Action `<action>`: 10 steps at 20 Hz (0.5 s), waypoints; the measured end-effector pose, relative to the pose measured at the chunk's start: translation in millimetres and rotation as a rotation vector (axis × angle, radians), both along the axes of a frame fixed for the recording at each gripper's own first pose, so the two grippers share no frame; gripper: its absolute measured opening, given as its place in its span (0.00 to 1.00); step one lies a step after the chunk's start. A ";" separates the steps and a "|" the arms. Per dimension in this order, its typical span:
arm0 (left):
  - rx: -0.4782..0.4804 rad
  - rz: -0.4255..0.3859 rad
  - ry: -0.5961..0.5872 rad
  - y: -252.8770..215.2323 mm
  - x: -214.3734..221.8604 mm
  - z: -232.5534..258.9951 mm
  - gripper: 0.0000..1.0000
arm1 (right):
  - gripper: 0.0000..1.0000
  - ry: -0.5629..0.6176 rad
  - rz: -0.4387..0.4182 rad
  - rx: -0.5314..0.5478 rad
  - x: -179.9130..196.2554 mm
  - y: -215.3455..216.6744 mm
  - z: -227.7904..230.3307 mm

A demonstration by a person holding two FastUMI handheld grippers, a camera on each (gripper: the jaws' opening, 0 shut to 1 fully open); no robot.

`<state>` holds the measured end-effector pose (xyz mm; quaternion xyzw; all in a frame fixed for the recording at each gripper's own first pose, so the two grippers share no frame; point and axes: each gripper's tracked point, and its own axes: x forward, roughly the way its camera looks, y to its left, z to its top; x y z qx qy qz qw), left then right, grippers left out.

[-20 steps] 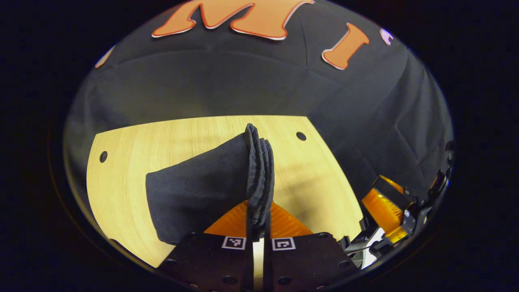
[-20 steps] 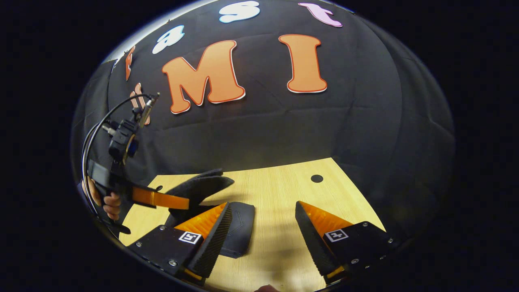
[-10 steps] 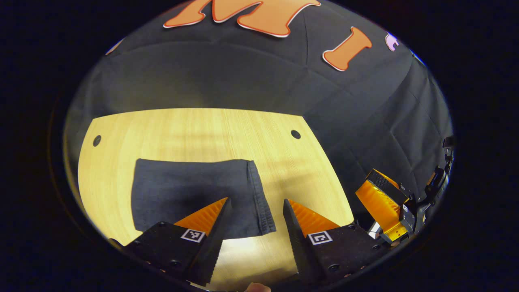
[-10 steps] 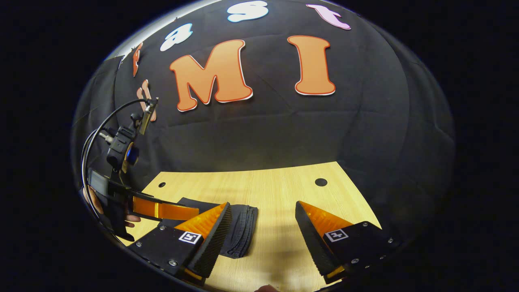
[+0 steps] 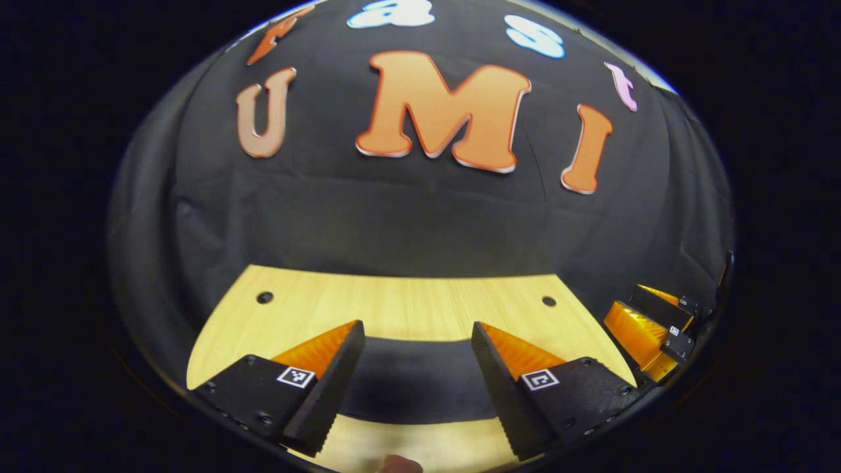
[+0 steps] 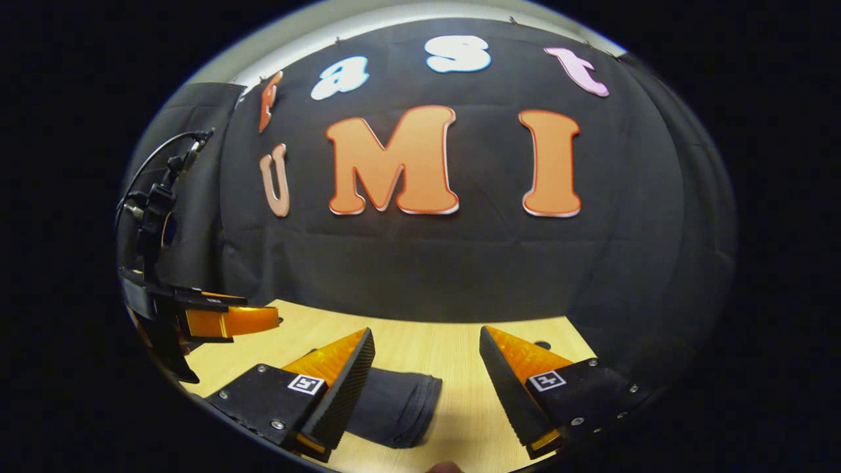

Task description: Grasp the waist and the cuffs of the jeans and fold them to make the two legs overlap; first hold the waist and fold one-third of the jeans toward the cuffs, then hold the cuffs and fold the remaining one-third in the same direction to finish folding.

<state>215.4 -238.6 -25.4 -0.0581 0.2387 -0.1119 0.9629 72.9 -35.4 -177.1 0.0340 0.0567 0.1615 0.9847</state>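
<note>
**Jeans looking folded, both grippers off them**

Going left to right: our left gripper [image 5: 415, 358] is hanging with its fingers spread, gripping nothing, over the folded jeans [image 5: 414, 387] lying flat on the table [image 5: 401, 305]. Our right gripper [image 6: 426, 364] is likewise gaping, the jeans [image 6: 394, 407] just left of it. We're thinking a careless finger snagging the edge while lifting away could be undoing the stack.

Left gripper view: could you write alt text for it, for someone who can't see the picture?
Folded dark jeans lie flat on a light wooden table, seen between the two spread fingers of the open left gripper, which touches nothing. The right gripper shows at the right edge, and a black cloth wall stands behind the table.
</note>
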 end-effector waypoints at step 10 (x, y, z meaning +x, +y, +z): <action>0.076 0.203 -0.381 36.7 -28.0 55.5 0.94 | 0.97 -0.153 0.035 -0.005 -12.9 31.6 24.9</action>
